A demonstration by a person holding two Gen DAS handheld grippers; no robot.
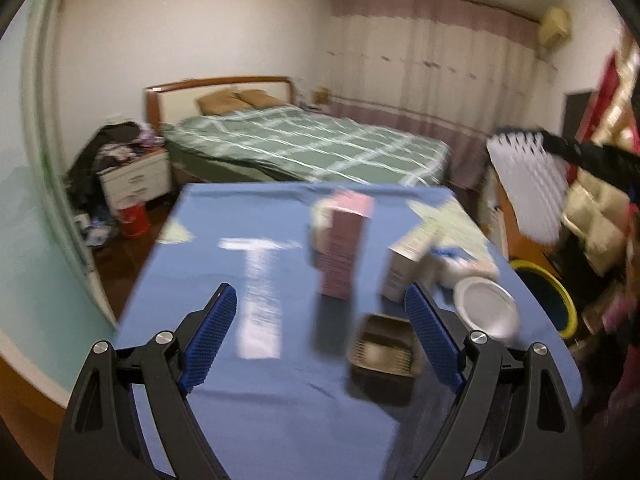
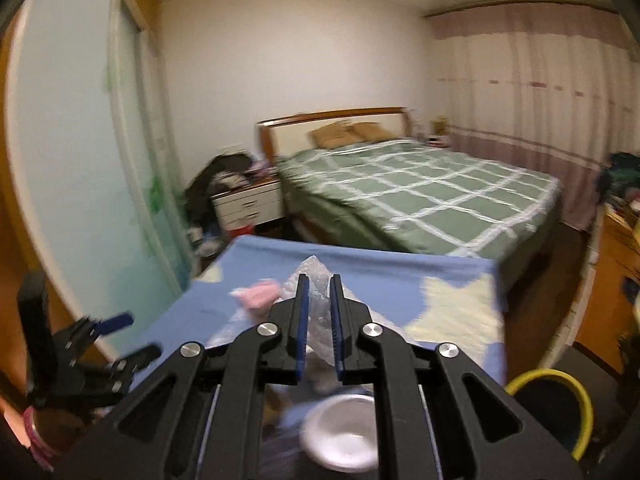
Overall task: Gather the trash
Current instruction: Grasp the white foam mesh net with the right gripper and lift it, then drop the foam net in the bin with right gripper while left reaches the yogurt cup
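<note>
My left gripper is open and empty above the blue-clothed table. Ahead of it stand a pink carton, a white box, a white paper bowl on its side and a small dark tray. My right gripper is shut on a sheet of clear bubble wrap and holds it above the table. In the left wrist view the right gripper shows at upper right with the white sheet hanging from it. The white bowl lies below my right gripper.
A bin with a yellow rim stands right of the table; it also shows in the right wrist view. A green checked bed lies beyond the table. A nightstand and a red bucket are at the left.
</note>
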